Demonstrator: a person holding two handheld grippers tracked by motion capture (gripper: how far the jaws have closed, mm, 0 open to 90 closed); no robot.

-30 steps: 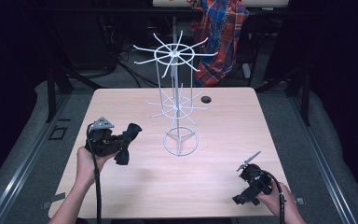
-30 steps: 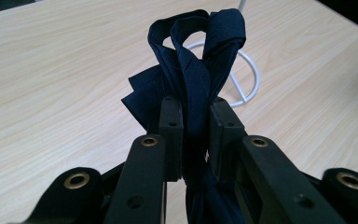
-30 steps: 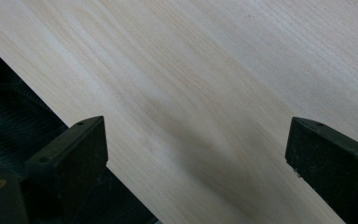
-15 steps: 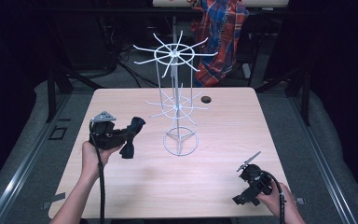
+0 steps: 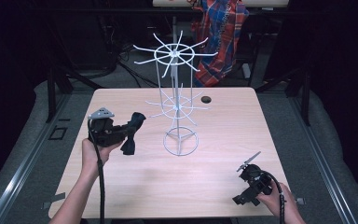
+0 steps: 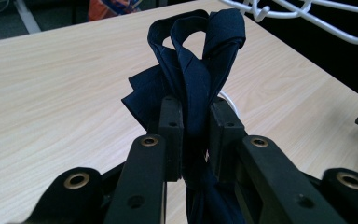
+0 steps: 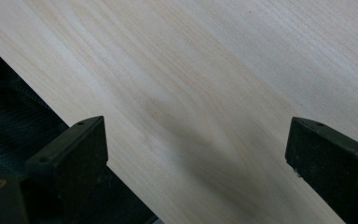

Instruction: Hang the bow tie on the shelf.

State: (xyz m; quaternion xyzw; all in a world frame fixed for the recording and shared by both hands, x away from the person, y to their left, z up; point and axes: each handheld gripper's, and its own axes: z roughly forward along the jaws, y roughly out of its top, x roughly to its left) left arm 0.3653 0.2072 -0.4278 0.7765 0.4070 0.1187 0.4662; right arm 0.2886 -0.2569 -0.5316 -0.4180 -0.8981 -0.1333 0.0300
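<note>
dark navy cloth (image 6: 191, 79), folded into a loop, sat pinched between the jaws of the left gripper (image 5: 129, 135), held above the left part of the pale wooden table (image 5: 121, 186). just to its right stood the white wire rack (image 5: 177, 100), upright near the table's middle, apart from the cloth. farther right, by the near edge, the right gripper (image 7: 196, 154) rested low over bare wood, its jaws spread wide with nothing between them.

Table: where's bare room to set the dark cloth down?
Bare wood in front of the white wire rack, between the left tool holding the dark cloth and the right tool. The table is also bare along its right side. Crowded around the rack's base ring and arms.
</note>
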